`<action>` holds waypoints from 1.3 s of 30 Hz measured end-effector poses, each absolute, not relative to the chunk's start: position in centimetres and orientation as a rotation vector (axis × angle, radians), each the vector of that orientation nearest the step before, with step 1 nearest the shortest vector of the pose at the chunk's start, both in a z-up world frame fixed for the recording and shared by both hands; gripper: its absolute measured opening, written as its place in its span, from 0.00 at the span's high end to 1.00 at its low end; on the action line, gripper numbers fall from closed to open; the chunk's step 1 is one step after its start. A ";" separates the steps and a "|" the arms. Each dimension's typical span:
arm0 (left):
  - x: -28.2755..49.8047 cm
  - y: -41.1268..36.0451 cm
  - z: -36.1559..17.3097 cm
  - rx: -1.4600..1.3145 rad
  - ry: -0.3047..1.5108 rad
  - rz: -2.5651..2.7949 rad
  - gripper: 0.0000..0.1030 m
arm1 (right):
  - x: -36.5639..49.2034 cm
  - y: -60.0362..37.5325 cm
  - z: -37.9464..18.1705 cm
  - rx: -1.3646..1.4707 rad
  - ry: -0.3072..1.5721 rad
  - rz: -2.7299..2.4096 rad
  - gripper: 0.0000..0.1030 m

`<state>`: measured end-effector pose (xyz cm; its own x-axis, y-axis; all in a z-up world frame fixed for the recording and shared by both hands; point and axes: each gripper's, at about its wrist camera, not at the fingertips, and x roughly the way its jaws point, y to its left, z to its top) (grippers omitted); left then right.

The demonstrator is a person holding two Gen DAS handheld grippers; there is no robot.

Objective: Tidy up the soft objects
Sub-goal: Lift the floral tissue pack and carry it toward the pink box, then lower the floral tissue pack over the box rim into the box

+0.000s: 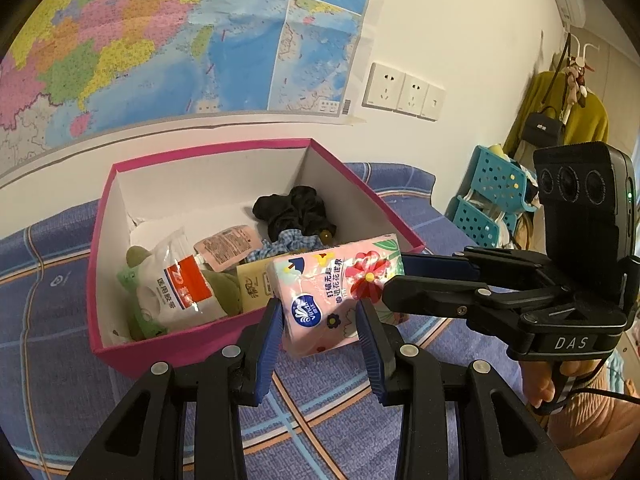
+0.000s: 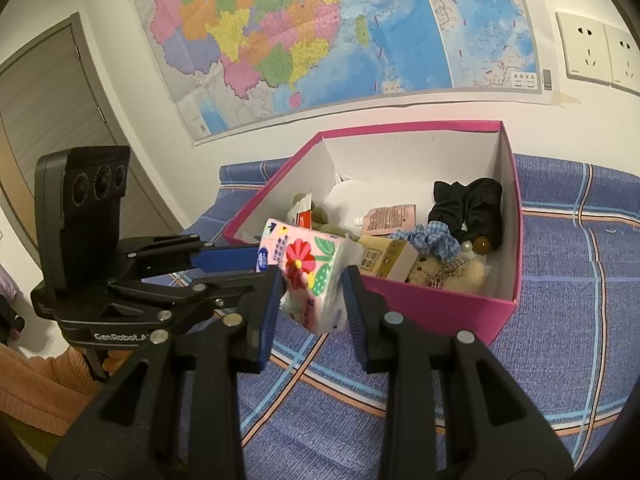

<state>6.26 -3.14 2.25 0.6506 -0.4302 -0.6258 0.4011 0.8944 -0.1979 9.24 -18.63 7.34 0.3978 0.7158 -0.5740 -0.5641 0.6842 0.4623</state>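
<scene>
Holding the pink tissue pack (image 1: pixel 334 294) from two sides, both grippers are clamped on it just in front of the pink box (image 1: pixel 200 344), at the box's near rim and above the blue plaid bedcover (image 1: pixel 60 320). The left gripper (image 1: pixel 320 322) pinches the pack's near end between its blue pads, while the right gripper (image 1: pixel 394 276) reaches in from the right of the box and grips the far end.

From the right wrist view, the right gripper (image 2: pixel 312 292) squeezes the tissue pack (image 2: pixel 310 276) so that its wrapper bulges, and the left gripper (image 2: pixel 256 264) comes in from the left of the box (image 2: pixel 440 304).

Only the left wrist view shows the white bag with a red label (image 1: pixel 176 284) and green plush (image 1: pixel 132 280) in the box's left end. Only the right wrist view shows the small teddy bear (image 2: pixel 434 270) and cream box (image 2: pixel 386 258) against the near wall. The black scrunchie (image 2: pixel 468 204) and the blue checked scrunchie (image 2: pixel 434 238) appear in both views.
</scene>
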 end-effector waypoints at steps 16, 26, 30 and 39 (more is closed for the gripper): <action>7.2 -3.0 2.6 -0.041 0.712 -0.473 0.65 | 9.9 -18.7 7.4 0.205 0.818 0.818 0.66; 8.0 -3.0 2.5 -0.050 0.716 -0.469 0.65 | 10.5 -18.7 7.5 0.203 0.816 0.817 0.66; 8.2 -3.0 2.5 -0.054 0.716 -0.468 0.65 | 10.8 -18.7 7.5 0.203 0.814 0.816 0.66; 8.3 -3.0 2.6 -0.056 0.713 -0.470 0.65 | 11.0 -18.7 7.5 0.201 0.813 0.810 0.66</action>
<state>8.33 -2.97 2.56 0.6569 -0.4334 -0.6169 0.3958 0.8947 -0.2071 10.97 -18.67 7.54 0.4128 0.7117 -0.5684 -0.5663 0.6893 0.4518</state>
